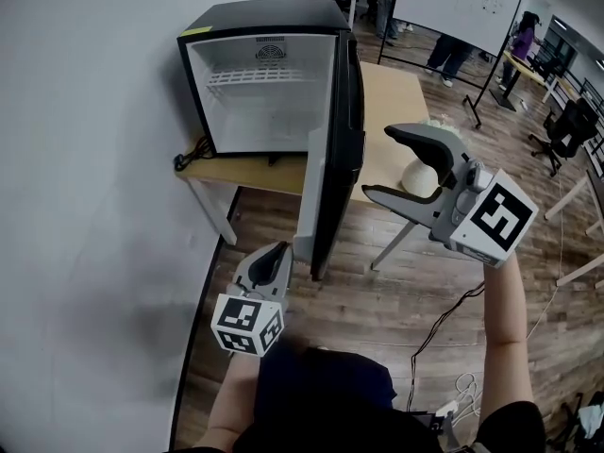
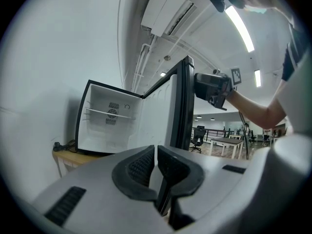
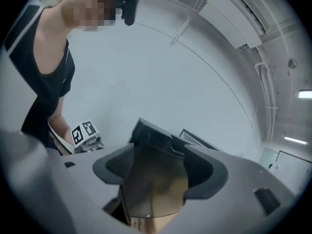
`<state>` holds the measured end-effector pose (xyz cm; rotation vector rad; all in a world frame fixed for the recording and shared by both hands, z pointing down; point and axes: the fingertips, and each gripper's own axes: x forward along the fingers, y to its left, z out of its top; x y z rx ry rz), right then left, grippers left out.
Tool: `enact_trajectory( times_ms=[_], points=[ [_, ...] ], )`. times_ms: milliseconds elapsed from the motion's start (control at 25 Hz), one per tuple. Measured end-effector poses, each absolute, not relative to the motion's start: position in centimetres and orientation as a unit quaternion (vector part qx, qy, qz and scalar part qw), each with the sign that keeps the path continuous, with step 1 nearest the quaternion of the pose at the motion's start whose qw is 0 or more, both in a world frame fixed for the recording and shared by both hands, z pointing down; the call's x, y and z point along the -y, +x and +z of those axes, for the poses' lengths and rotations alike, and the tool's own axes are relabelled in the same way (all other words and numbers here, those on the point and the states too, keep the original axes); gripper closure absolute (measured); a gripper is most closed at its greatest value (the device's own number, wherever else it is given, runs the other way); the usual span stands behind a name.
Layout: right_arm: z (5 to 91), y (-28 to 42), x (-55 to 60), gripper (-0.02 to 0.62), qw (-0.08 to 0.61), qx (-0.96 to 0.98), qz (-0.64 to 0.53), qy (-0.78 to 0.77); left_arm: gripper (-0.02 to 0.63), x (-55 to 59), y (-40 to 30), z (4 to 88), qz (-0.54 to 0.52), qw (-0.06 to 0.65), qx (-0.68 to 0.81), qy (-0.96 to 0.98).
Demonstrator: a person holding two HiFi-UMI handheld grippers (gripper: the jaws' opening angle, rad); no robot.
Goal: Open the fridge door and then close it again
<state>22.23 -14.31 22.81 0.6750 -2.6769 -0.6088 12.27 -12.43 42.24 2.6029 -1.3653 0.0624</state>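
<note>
A small black fridge point(image 1: 264, 74) stands on a wooden table point(image 1: 396, 92) against the white wall. Its door point(image 1: 338, 149) is swung wide open, and the white inside with one wire shelf is empty. My right gripper point(image 1: 380, 163) hangs just right of the door's outer face, open, with nothing between its jaws; in the right gripper view point(image 3: 158, 162) the fridge's dark edge point(image 3: 151, 133) shows beyond them. My left gripper point(image 1: 276, 253) is held low, below the door's bottom corner, shut and empty point(image 2: 156, 152). From there the fridge point(image 2: 109, 123) and its door point(image 2: 180, 106) rise ahead.
A white rounded object point(image 1: 420, 173) lies on the table behind the door. A black cable point(image 1: 189, 156) rests at the table's left edge. Cables point(image 1: 444, 319) trail over the wooden floor. A whiteboard point(image 1: 458, 3), people and office chairs point(image 1: 571, 125) stand farther back.
</note>
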Motion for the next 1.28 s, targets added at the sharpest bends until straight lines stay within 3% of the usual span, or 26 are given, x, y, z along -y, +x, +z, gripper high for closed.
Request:
enact_trajectory(
  times_ms=[560, 760, 1280],
  points=[
    [23.7, 20.7, 17.6, 0.296, 0.341, 0.883, -0.304, 0.104, 0.588, 12.4, 11.2, 42.5, 0.017, 0.106, 0.475, 0.873],
    [24.5, 20.1, 16.9, 0.383, 0.391, 0.86, -0.321, 0.062, 0.588, 12.4, 9.8, 42.8, 0.017, 0.11, 0.484, 0.868],
    [24.6, 14.1, 18.6, 0.457, 0.418, 0.836, -0.352, 0.053, 0.588, 13.7, 5.2, 43.3, 0.004, 0.127, 0.493, 0.861]
  ],
)
